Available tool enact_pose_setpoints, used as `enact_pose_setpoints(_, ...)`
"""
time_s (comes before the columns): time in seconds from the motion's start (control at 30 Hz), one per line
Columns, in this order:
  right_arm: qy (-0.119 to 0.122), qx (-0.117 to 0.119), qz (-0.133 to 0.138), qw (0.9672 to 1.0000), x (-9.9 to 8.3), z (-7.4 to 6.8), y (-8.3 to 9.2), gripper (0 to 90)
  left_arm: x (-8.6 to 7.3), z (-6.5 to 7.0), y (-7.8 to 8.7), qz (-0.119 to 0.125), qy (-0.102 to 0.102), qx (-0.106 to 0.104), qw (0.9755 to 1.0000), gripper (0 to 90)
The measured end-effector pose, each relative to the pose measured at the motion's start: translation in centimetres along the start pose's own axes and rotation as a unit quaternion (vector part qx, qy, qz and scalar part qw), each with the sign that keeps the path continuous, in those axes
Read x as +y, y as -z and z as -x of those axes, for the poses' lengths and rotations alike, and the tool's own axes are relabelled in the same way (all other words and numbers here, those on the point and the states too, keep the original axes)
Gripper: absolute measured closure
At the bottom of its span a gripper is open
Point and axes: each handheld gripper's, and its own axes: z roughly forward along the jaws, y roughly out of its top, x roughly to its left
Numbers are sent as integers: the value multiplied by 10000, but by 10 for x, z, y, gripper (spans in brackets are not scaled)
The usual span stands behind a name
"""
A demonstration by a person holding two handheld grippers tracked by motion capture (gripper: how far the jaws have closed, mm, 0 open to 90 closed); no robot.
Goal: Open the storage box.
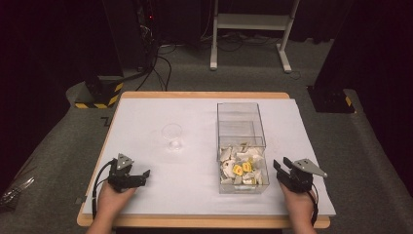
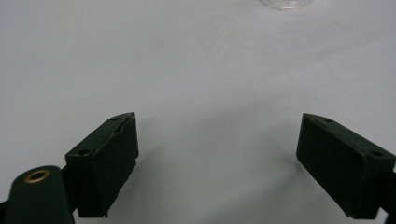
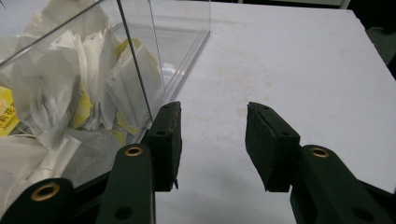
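With my right gripper (image 3: pixel 212 140) spread and empty, the clear box (image 3: pixel 140 70) just to its left holds limp, feather-light tea-bag sachets (image 3: pixel 56 93), which I judge will crumple and slip, so I'd pinch one by a flat paper edge.

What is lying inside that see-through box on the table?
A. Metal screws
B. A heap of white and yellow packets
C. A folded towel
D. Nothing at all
B: in the high view the clear box holds a heap of white and yellow packets at its near end, and the right gripper view shows the same packets through the box's wall.
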Motion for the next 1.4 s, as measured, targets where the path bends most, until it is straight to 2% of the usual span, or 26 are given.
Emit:
enact_pose_setpoints(0.1,65,11,-63,10000,-1,0,-2,546,5,4,2,17,-27,-122,9999,135)
enact_pose_setpoints(0.3,93,64,-109,9999,-2,0,-2,543,24,25,6,27,-514,-161,9985,136)
enact_pose_setpoints(0.33,68,57,-101,9999,-2,0,-1,543,27,28,7,53,-528,-230,9983,136)
enact_pose_setpoints(0.43,27,79,-89,9999,-5,1,1,543,35,36,9,211,-373,-587,9974,136)
enact_pose_setpoints(0.73,69,122,-139,9998,-8,1,1,544,54,62,10,447,-473,-980,9931,140)
enact_pose_setpoints(1.13,5,151,-153,9998,-9,1,1,544,77,92,15,684,-698,-1335,9862,147)
enact_pose_setpoints(1.4,14,157,-151,9998,-9,2,1,543,90,110,15,728,-821,-1539,9820,151)
